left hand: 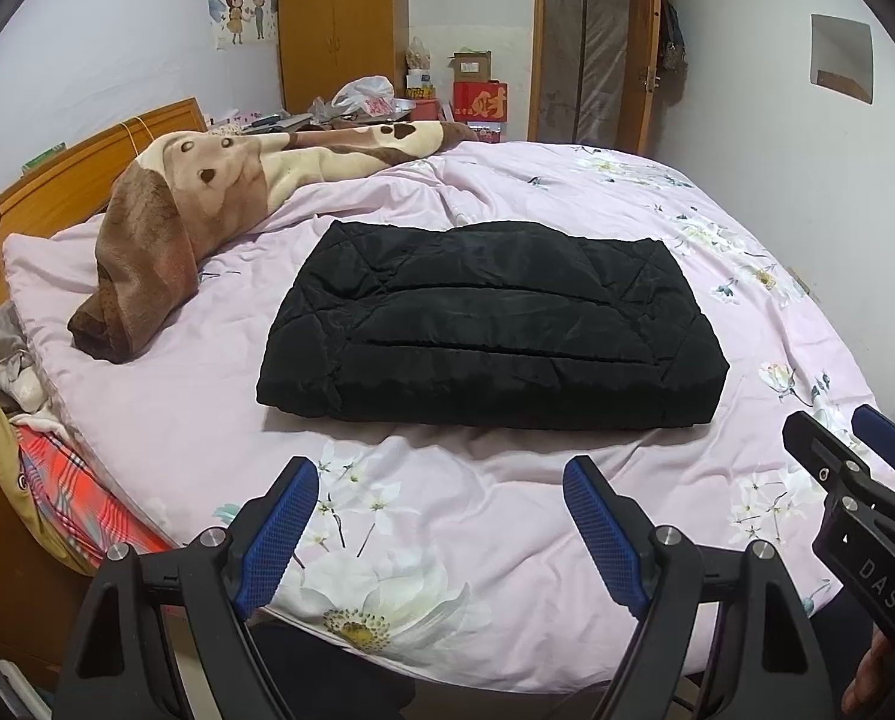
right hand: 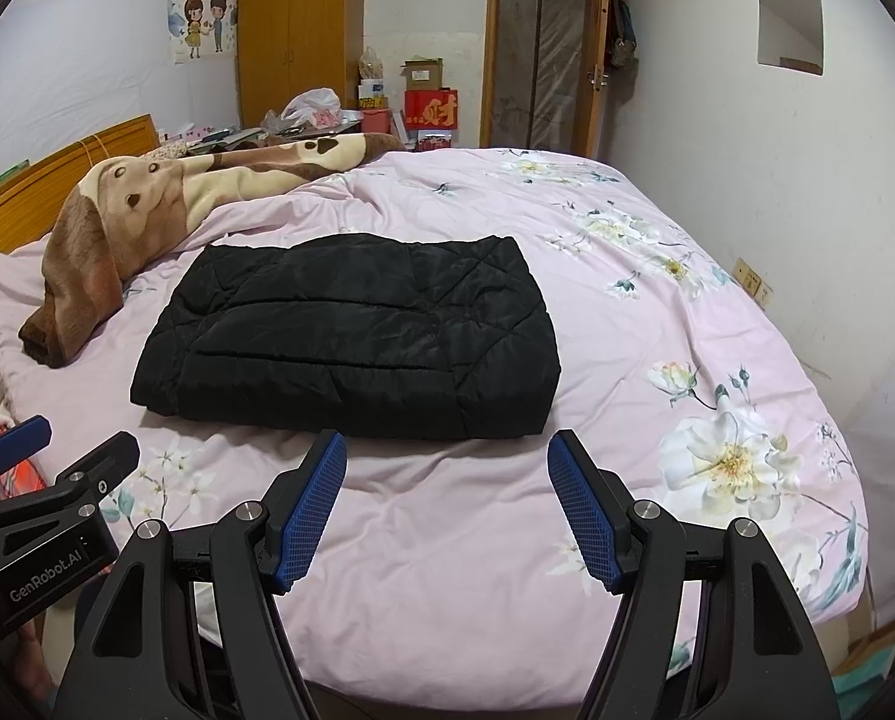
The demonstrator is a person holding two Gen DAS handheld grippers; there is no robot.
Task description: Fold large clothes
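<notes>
Both grippers hang spread and empty over the near edge of the bed, the folded black quilted jacket lying ahead of them.

Left gripper (left hand: 441, 525), at the bottom of its own view, has black plastic arms and blue cross-hatched rubber pads set wide apart with only bedding between them; the right gripper (right hand: 447, 501) stands the same way, its tips just short of the jacket's near edge. The jacket (left hand: 489, 324) is a puffy, matte rectangle with stitched diagonal seams, in the middle of the frame. It rests on a pink floral duvet (left hand: 447, 540), smooth cotton with wrinkles. A plush brown-and-cream fleece blanket (left hand: 165, 240) lies bunched at the upper left.
</notes>
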